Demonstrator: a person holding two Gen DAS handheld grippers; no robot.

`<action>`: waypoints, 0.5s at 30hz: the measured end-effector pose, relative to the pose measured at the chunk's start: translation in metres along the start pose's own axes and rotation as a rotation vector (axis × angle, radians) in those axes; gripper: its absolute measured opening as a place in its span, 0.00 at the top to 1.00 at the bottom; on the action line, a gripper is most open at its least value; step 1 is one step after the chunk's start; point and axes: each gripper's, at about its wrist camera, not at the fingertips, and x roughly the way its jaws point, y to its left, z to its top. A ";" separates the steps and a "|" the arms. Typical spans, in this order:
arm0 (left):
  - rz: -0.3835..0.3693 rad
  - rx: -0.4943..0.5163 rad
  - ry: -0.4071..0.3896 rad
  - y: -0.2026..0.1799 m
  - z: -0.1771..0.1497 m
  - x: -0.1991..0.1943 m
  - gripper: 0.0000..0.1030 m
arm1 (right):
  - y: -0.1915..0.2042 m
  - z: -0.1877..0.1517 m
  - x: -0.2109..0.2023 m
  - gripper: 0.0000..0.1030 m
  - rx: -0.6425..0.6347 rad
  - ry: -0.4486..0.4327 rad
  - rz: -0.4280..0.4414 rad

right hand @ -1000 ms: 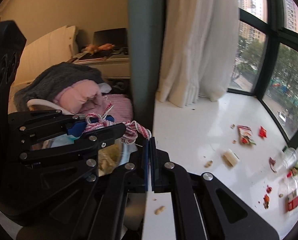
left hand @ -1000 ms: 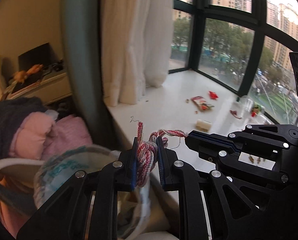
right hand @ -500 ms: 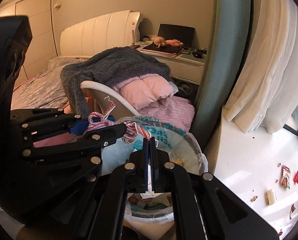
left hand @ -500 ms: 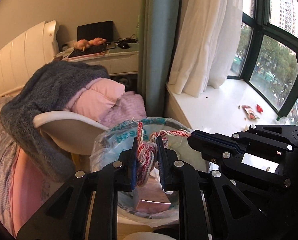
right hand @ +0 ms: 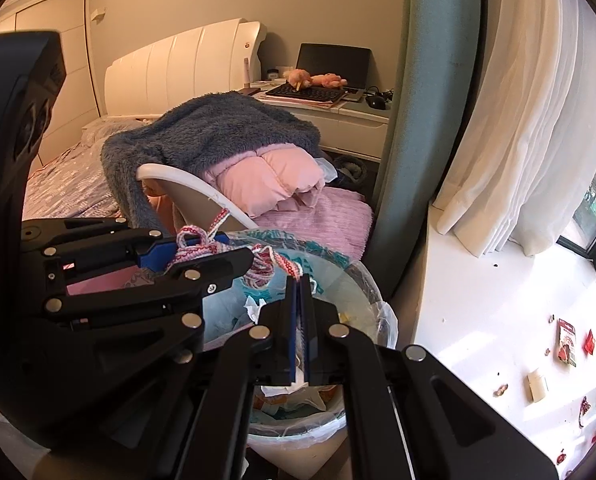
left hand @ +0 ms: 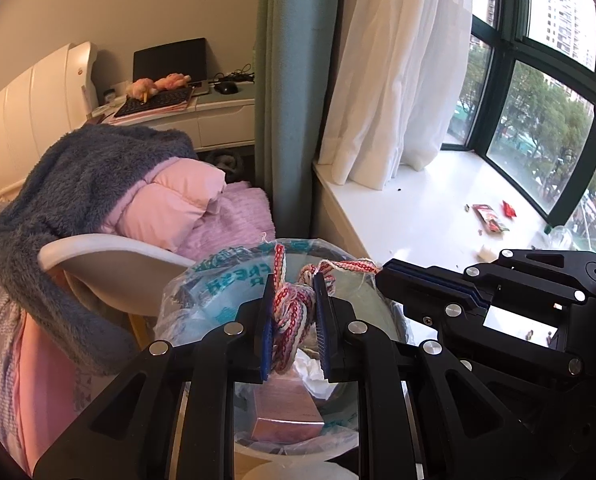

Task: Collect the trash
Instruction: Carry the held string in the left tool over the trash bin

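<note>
Woven red-and-white cord (left hand: 291,312) is hanging bunched in the left gripper (left hand: 293,316), directly over the lined bin (left hand: 201,300). Its tail is running sideways into the pinching right gripper (right hand: 299,284), both jaws gripping it above the opening.

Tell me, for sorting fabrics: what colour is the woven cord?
Red, pink and white woven cord, clearest in the left wrist view.

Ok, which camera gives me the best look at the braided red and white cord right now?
The left wrist view: the braided cord sits bunched between the left gripper pads, centred, over the lined trash bin. The right wrist view shows only loops of it behind the left gripper's finger, with one end reaching the shut right gripper.
</note>
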 end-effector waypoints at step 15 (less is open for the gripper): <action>-0.006 -0.010 0.004 0.002 0.001 0.005 0.85 | -0.003 0.000 0.001 0.96 0.001 0.004 -0.002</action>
